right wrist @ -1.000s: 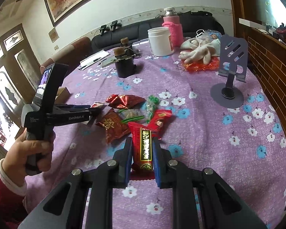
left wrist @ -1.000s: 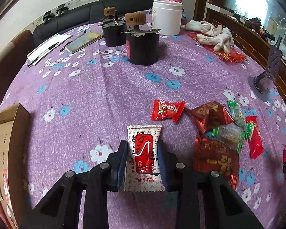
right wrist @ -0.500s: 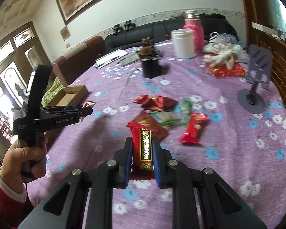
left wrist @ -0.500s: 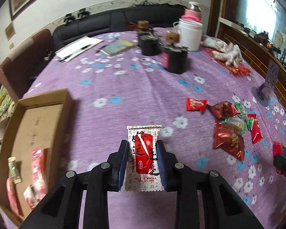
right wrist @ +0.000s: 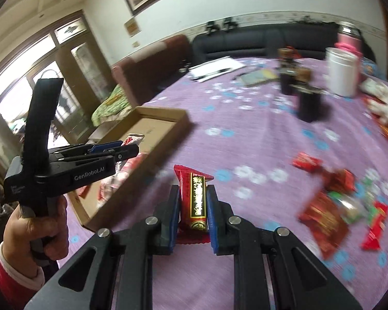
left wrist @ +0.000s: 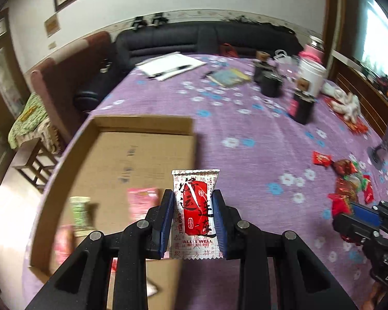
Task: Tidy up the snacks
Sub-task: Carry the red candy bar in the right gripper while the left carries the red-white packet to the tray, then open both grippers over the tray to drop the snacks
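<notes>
Snacks: loose pile [left wrist: 349,180] near table's right edge
Left gripper [left wrist: 193,222]: clamped on white-red packet [left wrist: 195,211], over cardboard box [left wrist: 132,155]
Right gripper [right wrist: 193,206]: clamped on red bar [right wrist: 194,199]

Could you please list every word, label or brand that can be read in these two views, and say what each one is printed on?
"ALL'S WELL": white and red snack packet held in the left claw.
"GenRobot.AI": side of the left claw's body, seen from the right wrist view.
Chinese characters on that packet and on the red snack bar in the right claw: present, not legible to me.
Box markings: blurred.
</notes>
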A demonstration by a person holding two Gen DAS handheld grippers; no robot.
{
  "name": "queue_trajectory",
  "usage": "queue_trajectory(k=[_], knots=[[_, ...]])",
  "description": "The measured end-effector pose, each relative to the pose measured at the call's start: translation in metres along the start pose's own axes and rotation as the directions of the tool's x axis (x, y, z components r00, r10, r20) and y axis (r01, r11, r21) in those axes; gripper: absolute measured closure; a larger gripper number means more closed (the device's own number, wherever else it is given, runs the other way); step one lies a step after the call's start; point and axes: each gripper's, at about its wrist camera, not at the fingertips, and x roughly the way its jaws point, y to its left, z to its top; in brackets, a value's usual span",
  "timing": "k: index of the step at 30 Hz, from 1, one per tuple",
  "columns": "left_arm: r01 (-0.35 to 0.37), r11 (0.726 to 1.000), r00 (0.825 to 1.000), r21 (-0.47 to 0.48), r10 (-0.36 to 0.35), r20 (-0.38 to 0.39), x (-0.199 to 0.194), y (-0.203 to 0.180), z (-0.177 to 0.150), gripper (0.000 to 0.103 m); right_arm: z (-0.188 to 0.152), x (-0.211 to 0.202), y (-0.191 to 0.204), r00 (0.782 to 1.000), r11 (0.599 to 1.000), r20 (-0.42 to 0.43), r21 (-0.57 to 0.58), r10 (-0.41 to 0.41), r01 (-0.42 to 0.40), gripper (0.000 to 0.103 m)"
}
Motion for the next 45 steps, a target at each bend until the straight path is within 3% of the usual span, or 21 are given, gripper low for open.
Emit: queue_trajectory(k=[11,21,38,45], knots=[[-0.066,0.992,0.998,-0.104,0.065,-0.014,0.003,0.077,-0.004,0.072,0.04,0.069,0.063,0.995,0.992,-0.05,-0.087,0.083,-0.088,0.084],[-0.078,0.985,0.996,-0.156,0.07,-0.056,0.026,0.122,0.004,0.072,0.063,0.12,0.096,0.992,0.989,-0.091,-0.107,0.091,-0.1,0.084],[-0.084,0.981,0.984,-0.177,0.053,-0.17,0.105,0.141,0.054,0.072,0.097,0.209,0.083,0.981,0.99,-0.155,-0.099,-0.114,0.1,0.084],[-0.096,0.981,0.978,-0.171,0.061,-0.198,0.129,0.139,0.065,0.072,0.102,0.219,0.077,0.979,0.988,-0.158,-0.101,-0.129,0.114,0.084]])
